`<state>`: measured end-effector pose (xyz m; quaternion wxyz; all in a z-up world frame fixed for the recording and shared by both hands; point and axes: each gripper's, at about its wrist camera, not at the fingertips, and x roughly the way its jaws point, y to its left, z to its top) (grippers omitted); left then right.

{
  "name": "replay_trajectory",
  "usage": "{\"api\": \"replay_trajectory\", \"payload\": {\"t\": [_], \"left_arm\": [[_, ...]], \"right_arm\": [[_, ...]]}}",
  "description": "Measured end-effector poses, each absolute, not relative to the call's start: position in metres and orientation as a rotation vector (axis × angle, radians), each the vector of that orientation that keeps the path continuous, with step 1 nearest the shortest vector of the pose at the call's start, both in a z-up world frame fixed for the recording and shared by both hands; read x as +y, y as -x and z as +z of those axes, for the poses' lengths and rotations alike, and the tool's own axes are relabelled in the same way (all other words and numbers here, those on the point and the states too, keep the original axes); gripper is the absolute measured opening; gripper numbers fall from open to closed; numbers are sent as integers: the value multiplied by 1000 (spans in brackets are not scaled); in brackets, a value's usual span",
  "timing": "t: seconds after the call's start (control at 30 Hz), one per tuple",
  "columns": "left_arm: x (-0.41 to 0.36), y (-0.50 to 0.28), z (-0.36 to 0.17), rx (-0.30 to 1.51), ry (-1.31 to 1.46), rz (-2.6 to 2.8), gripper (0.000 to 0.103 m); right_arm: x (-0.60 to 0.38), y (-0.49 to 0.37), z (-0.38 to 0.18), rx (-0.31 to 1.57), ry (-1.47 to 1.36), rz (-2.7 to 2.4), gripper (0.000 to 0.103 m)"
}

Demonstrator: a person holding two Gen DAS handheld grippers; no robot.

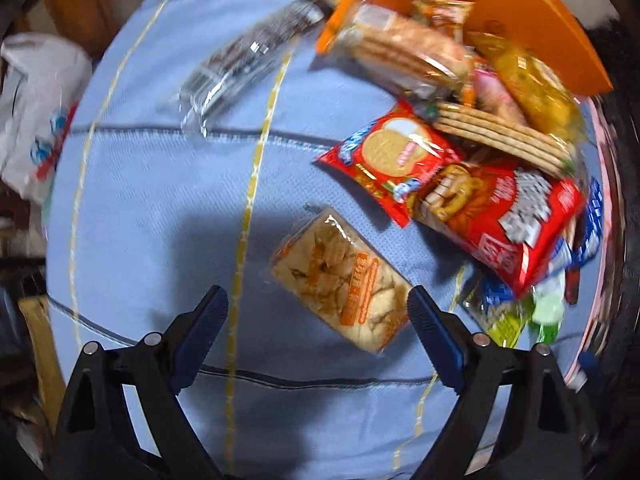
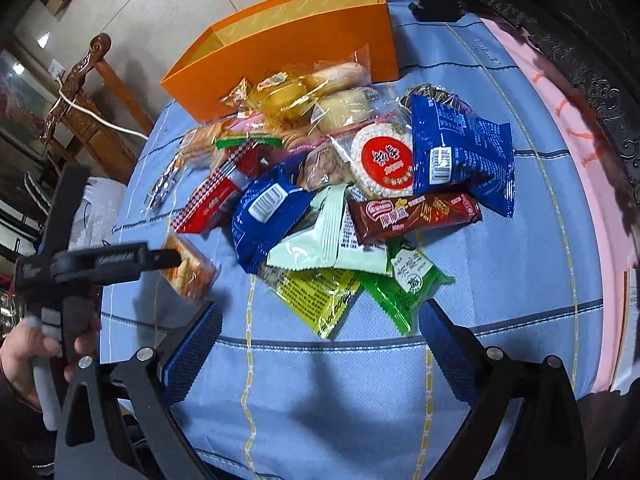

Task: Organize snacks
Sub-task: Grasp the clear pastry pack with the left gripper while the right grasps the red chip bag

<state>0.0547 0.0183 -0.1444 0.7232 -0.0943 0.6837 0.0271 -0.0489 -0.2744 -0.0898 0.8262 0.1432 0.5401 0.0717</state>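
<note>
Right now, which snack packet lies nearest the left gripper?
The clear packet of pale crackers with an orange label, lying alone between the open left gripper fingers; the other snacks are piled farther away.

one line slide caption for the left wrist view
Open left gripper hovers around a clear-wrapped pale cracker packet on the blue tablecloth.

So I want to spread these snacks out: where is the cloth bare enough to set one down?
Bare cloth lies between the right gripper and the pile's near edge, and to the pile's right toward the pink strip. In the left view, cloth is bare left of the clear pack. It is crowded from the orange box down to the green packs.
</note>
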Motion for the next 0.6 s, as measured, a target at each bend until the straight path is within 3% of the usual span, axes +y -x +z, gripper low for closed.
{"api": "replay_trajectory", "payload": {"t": [0.33, 0.43, 0.57, 0.6], "left_arm": [[21, -59, -172, 1567, 225, 114, 89], [23, -53, -176, 1573, 172, 105, 77], [31, -46, -170, 1537, 114, 90, 45], [33, -44, -168, 1527, 100, 83, 45]], "right_arm": [[-279, 54, -102, 1196, -301, 137, 99], [-277, 51, -103, 1192, -294, 136, 99], [-275, 45, -103, 1175, -276, 122, 99], [-274, 43, -102, 1173, -276, 120, 99]]}}
